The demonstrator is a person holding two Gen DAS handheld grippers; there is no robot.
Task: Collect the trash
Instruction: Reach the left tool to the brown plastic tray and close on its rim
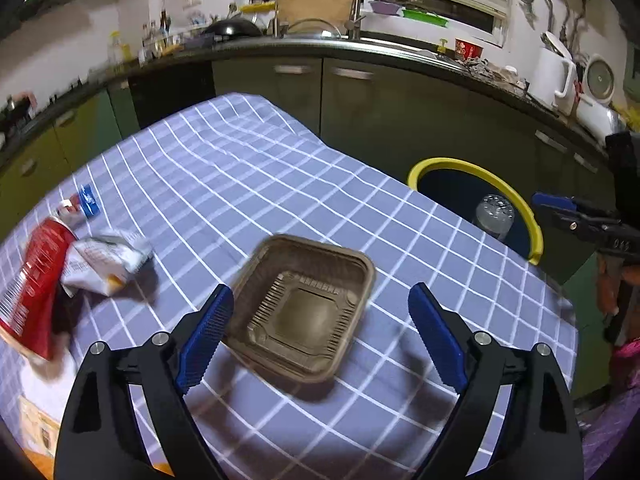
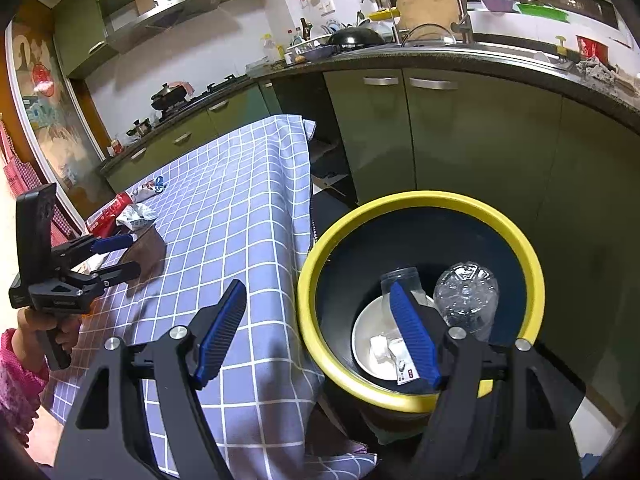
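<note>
Both hand-held grippers [image 1: 320, 332] [image 2: 320, 332] gape; tray [image 1: 304, 308] lies unheld.

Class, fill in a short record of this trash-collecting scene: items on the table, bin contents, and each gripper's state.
Table items: brown plastic tray; red packet; crumpled white wrapper
Bin: yellow-rimmed bin beside the table
Bin contents: clear bottle; white bowl
Left gripper: jaws open, around the tray
Right gripper: jaws open, empty, over the bin rim

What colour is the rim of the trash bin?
Yellow: the bin's rim shows best in the right wrist view.
</note>
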